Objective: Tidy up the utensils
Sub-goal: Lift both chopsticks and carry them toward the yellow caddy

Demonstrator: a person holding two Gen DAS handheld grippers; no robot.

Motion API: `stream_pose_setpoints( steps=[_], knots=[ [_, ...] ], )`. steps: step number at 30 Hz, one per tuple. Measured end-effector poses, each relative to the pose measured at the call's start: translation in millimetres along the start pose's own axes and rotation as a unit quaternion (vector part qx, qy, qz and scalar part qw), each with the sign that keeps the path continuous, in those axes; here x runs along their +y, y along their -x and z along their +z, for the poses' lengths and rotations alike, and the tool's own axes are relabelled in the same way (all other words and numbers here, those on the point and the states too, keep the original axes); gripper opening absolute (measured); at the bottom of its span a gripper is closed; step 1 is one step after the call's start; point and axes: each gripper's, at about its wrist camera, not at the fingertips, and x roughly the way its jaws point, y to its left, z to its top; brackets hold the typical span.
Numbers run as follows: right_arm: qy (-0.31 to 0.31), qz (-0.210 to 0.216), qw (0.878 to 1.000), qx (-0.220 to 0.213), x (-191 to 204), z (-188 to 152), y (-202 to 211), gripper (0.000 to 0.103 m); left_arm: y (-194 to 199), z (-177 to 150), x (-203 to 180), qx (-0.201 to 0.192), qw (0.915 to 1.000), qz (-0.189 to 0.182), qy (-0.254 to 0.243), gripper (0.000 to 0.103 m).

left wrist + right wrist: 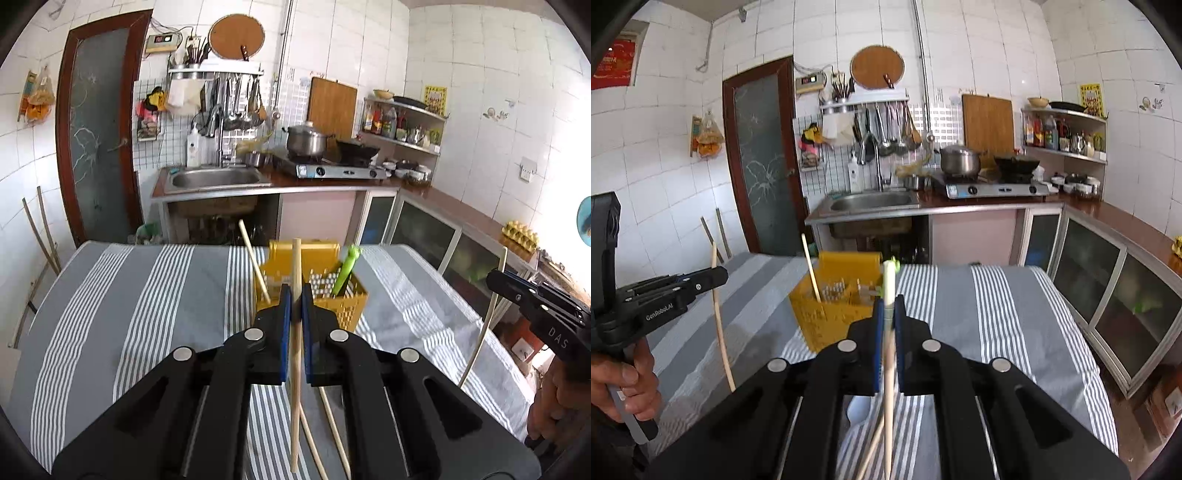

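Note:
My left gripper (295, 291) is shut on a wooden chopstick (295, 369) that stands almost upright between its blue pads, above the table. Just beyond it sits a yellow slotted basket (347, 314) holding a green-handled utensil (347, 267) and a leaning chopstick (255, 269). Two more chopsticks (332, 428) lie on the cloth under the gripper. My right gripper (889, 302) is shut on a pale chopstick (888, 354), also near upright, with the basket (827, 317) ahead and to its left. Each view shows the other gripper (495, 280) (722, 275) holding its stick.
The table wears a grey and white striped cloth (147, 314). A person's hand (624, 384) grips the left handle. Behind the table are a sink (216, 179), a stove with a pot (308, 142) and a wok, glass-front cabinets (1108, 295) at right, and a door (98, 129) at left.

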Motion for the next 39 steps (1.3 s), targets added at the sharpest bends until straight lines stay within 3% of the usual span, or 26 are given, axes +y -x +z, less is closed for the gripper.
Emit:
stream_pose_setpoints(
  steps=[11, 25, 39],
  knots=[
    [-0.004, 0.031, 0.998, -0.053, 8.4, 47.1, -10.0, 0.006, -1.3, 58.7, 11.6, -0.043, 0.9989, -0.001, 0.019, 0.004],
    [0.017, 0.031, 0.997, -0.07, 22.7, 90.7, -58.9, 0.006, -48.0, 101.3, 5.8, -0.055, 0.9984, 0.01, 0.004, 0.004],
    [-0.005, 0.029, 0.996, -0.081, 18.6, 114.4, -104.7, 0.006, -82.0, 142.0, 5.6, -0.077, 0.9969, 0.016, -0.006, 0.004]
  ],
)
